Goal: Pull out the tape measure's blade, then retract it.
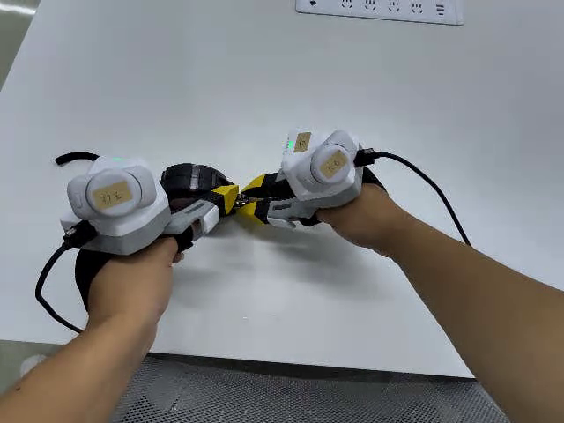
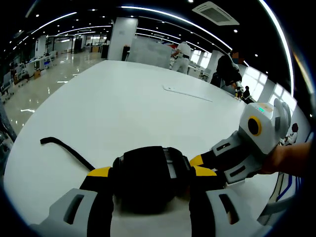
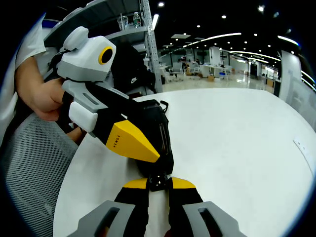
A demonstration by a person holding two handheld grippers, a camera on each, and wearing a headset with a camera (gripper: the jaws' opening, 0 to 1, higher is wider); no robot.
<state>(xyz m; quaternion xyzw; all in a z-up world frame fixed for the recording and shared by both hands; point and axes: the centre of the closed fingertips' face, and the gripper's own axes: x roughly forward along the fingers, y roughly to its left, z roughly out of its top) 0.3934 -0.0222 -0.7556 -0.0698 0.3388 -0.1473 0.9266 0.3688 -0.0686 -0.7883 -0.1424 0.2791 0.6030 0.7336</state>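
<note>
Near the front edge of the white worktop (image 1: 264,79), the left gripper (image 2: 150,171) has its fingers clamped on the case of the black tape measure (image 1: 187,179). The right gripper view shows more clearly than the head view that the right gripper (image 3: 158,183) has its fingers narrowed onto the small dark hook (image 3: 157,179), just beside the case. The left gripper view adds a black strap (image 2: 64,147) lying on the worktop.

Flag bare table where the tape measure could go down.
Crowded: centre-front, where left claw and right claw both grip the tape measure. Free: broad table between them and the power strip, plus the stretch right of the right claw's cable.
</note>
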